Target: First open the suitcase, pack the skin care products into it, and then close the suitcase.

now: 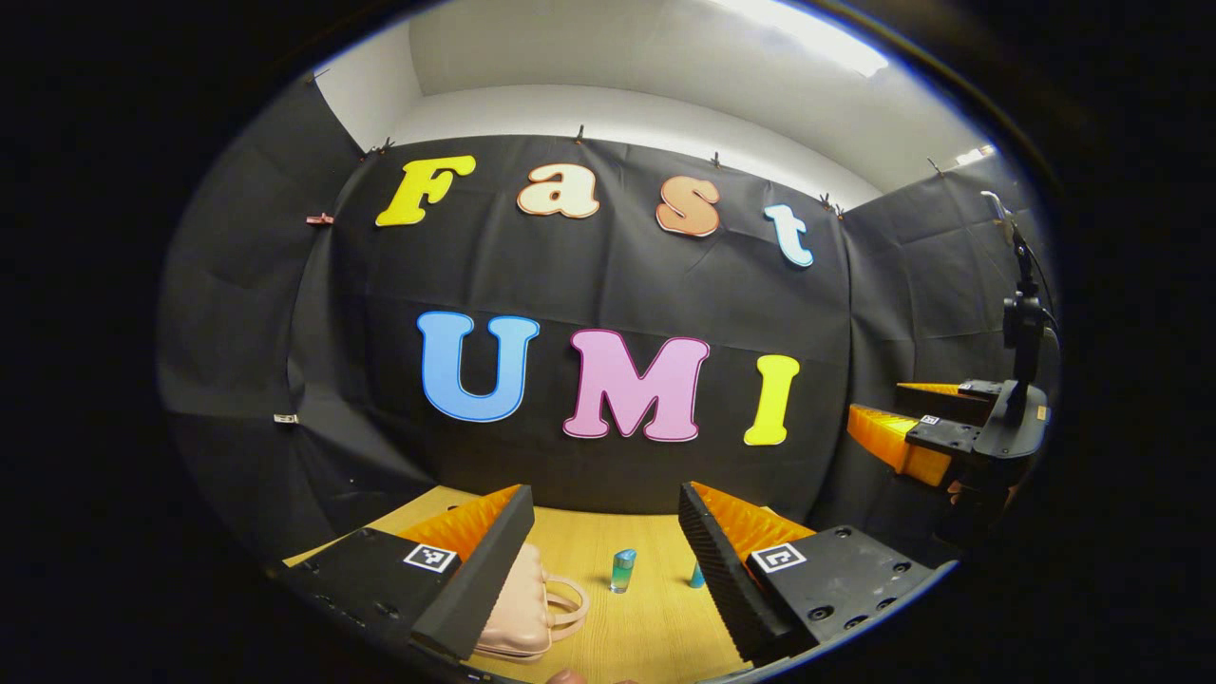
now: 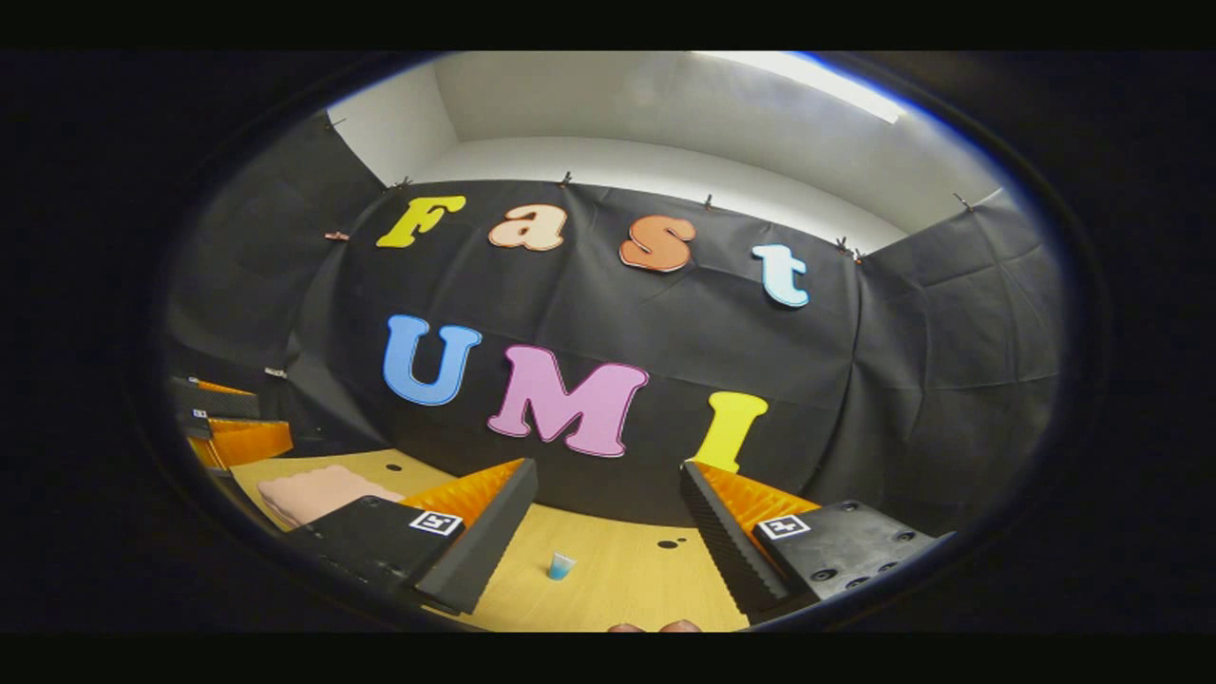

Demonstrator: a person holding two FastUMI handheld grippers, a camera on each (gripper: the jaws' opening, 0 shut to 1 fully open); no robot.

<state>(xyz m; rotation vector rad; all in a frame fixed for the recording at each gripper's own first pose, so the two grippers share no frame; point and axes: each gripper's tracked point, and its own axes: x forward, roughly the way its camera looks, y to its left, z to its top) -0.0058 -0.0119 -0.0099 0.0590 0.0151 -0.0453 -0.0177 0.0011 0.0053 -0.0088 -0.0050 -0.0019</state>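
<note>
A small pink suitcase (image 1: 522, 608) with loop handles lies shut on the wooden table, partly behind my left gripper's near finger. In the right gripper view the suitcase (image 2: 318, 492) lies at the far left. A little bottle with a blue cap (image 1: 622, 570) stands on the table beyond my left gripper (image 1: 608, 556), which is open and holds nothing. A second blue product (image 1: 696, 575) peeks out beside the other finger. My right gripper (image 2: 608, 537) is open too, above a small blue product (image 2: 560, 566). The right gripper (image 1: 926, 432) also hangs in the air at the right.
The wooden table (image 2: 627, 584) has small dark holes (image 2: 670, 543) near its back edge, and black cloth walls close it in. My left gripper (image 2: 233, 427) shows at the far left. A black stand (image 1: 1021, 323) rises at the right.
</note>
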